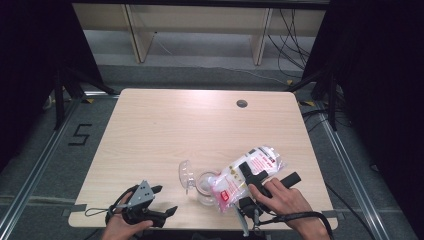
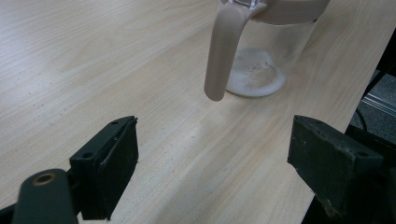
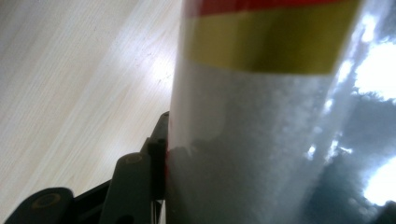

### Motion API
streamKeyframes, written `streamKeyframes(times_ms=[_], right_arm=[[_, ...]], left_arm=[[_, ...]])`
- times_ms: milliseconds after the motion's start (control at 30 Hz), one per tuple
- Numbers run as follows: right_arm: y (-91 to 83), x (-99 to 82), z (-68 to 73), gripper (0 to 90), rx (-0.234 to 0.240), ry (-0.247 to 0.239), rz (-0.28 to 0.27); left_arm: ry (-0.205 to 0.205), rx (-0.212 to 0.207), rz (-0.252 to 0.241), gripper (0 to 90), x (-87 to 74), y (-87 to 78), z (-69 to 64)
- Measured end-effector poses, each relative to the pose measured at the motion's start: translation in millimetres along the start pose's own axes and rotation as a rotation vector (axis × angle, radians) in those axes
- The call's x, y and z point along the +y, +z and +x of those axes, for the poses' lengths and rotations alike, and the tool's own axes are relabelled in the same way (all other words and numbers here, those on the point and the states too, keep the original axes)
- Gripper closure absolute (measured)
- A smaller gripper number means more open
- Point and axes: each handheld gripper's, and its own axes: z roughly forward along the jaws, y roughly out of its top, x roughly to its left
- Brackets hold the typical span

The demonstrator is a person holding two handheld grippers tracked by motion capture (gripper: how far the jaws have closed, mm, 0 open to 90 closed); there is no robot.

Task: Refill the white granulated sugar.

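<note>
Step in hand, as I judge it: pouring white granules from the bag (image 1: 248,172) into the clear jar (image 1: 206,188); the bag is tilted with its printed lower end at the jar's mouth.

Nearest me, at the table's (image 1: 165,130) front edge, my left gripper (image 1: 162,200) rests low, its jaws wide apart with nothing between them — bare wood shows in the gap in the left gripper view; it lies well apart from the jar. My right gripper (image 1: 252,172) is clamped across the bag's middle, jaws about half-way closed on it; in the right gripper view the bag's clear film (image 3: 261,140) presses against one pad (image 3: 156,158), with a gold and red band above.

The jar stands just beside the bag, near the front edge; a thin layer of white powder (image 2: 254,74) covers its bottom, and a beige handle (image 2: 222,56) hangs down its side. Its clear lid (image 1: 186,175) stands open on the far-left side of the mouth.

Next move, in my estimate: hold the tilt steady and keep the opening over the mouth — the soft bag may sag and spill; the left gripper could steady the jar.

Farther off: a round cable hole (image 1: 242,103) near the table's far edge; beyond it, wooden shelving (image 1: 200,25); nothing stands in the way.
</note>
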Motion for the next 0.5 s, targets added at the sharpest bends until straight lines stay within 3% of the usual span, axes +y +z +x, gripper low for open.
streamKeyframes(times_ms=[133, 300, 367, 500], right_arm=[[0.3, 0.3, -0.2, 55.0, -0.002, -0.002, 0.002], [1.0, 0.3, 1.3, 55.0, 0.0, -0.008, 0.002], [0.7, 0.3, 0.9, 55.1, 0.036, 0.003, 0.003], [0.1, -0.7, 0.3, 55.1, 0.027, 0.002, 0.007]], left_arm=[[0.015, -0.003, -0.006, 15.8, 0.7, 0.2, 0.3], [-0.004, -0.008, -0.008, 15.7, 0.4, 1.6, -0.8], [-0.004, -0.008, -0.005, 15.8, 0.5, 1.5, -0.8], [-0.003, -0.009, -0.005, 15.8, 0.4, 1.6, -0.5]])
